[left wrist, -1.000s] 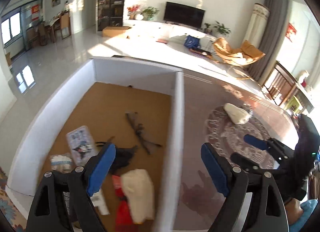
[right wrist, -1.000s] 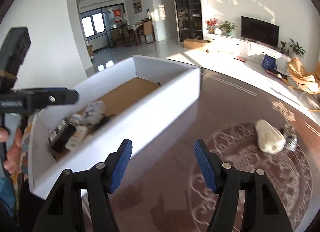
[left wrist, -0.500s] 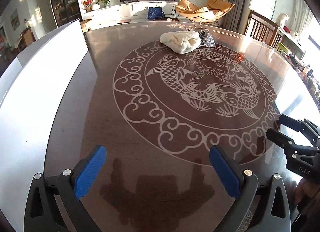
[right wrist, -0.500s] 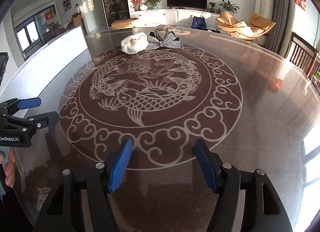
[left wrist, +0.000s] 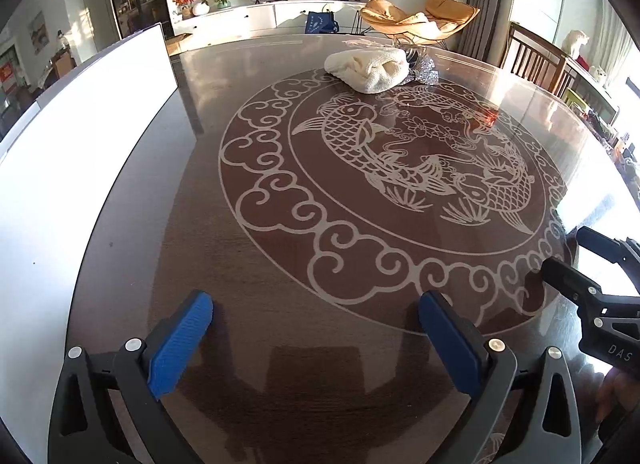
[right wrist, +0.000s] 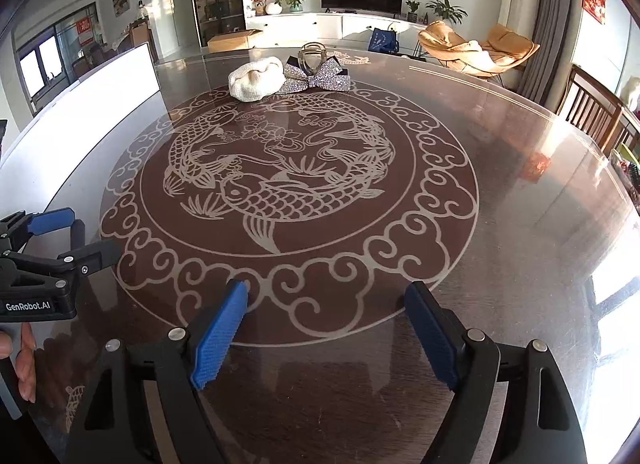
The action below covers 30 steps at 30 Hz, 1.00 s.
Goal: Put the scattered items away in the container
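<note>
A cream knitted hat (left wrist: 370, 68) (right wrist: 256, 78) lies at the far side of the round table. A silver sequin bow (right wrist: 316, 78) (left wrist: 422, 68) and a clear glass piece (right wrist: 313, 56) sit right beside it. The white container wall (left wrist: 72, 136) (right wrist: 92, 100) runs along the left; its inside is hidden. My left gripper (left wrist: 316, 320) hangs open over bare table near the front, nothing between its blue pads. My right gripper (right wrist: 326, 316) is open too, its jaws still opening, empty. Both are far from the hat and bow.
The dark glossy table (right wrist: 500, 192) carries an etched fish pattern. Wooden chairs (right wrist: 592, 112) stand at its right edge. A person's fingers (right wrist: 24, 360) hold the left tool. A living room with a television and an orange chair lies beyond.
Both grippers swung away from the white box and down toward the table over the last second. The left jaws widened first; the right jaws have spread in the last half second.
</note>
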Available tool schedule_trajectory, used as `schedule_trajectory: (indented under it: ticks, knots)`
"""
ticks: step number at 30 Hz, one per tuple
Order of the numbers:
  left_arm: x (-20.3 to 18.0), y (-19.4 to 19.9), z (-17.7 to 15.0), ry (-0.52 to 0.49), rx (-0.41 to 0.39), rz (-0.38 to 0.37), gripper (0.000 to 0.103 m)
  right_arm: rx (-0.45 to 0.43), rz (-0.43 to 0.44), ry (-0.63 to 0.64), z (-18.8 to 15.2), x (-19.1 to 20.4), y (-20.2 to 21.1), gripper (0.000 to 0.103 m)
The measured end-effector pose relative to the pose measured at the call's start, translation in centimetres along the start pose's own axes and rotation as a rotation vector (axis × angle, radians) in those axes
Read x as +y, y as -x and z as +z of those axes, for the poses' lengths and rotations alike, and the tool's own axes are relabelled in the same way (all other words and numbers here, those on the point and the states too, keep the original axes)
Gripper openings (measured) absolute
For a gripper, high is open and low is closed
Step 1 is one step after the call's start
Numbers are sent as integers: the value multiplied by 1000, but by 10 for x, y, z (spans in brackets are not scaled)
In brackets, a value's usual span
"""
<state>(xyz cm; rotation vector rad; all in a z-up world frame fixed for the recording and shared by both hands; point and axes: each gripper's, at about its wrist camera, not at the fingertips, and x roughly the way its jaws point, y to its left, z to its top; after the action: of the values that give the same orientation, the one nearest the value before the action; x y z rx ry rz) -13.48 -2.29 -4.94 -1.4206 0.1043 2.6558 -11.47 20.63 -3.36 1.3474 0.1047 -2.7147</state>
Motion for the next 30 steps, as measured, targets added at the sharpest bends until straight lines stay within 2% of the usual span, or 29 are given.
schedule_trajectory:
  ticks: [9, 12, 17, 21, 24, 28, 30]
  knots:
    - [0, 0, 0, 0, -1, 0, 103, 0, 1, 0, 0, 0, 0, 82]
    - [0, 0, 0, 1, -1, 0, 103, 3, 4, -13, 7, -2, -6, 86]
    - [0, 0, 0, 0, -1, 0, 103, 4, -27, -50, 66, -13, -51, 86]
    - [0, 1, 0, -1, -1, -2, 103, 12, -113, -169, 123, -28, -93, 86]
    - [0, 1, 0, -1, -1, -2, 103, 28, -165, -256, 152, -28, -112, 86]
    - [0, 2, 1, -3, 0, -5, 103, 14, -96, -241, 175, -4, -125, 86]
    - [0, 2, 1, -5, 1, -6, 103, -3, 2, -158, 177, 19, -125, 86]
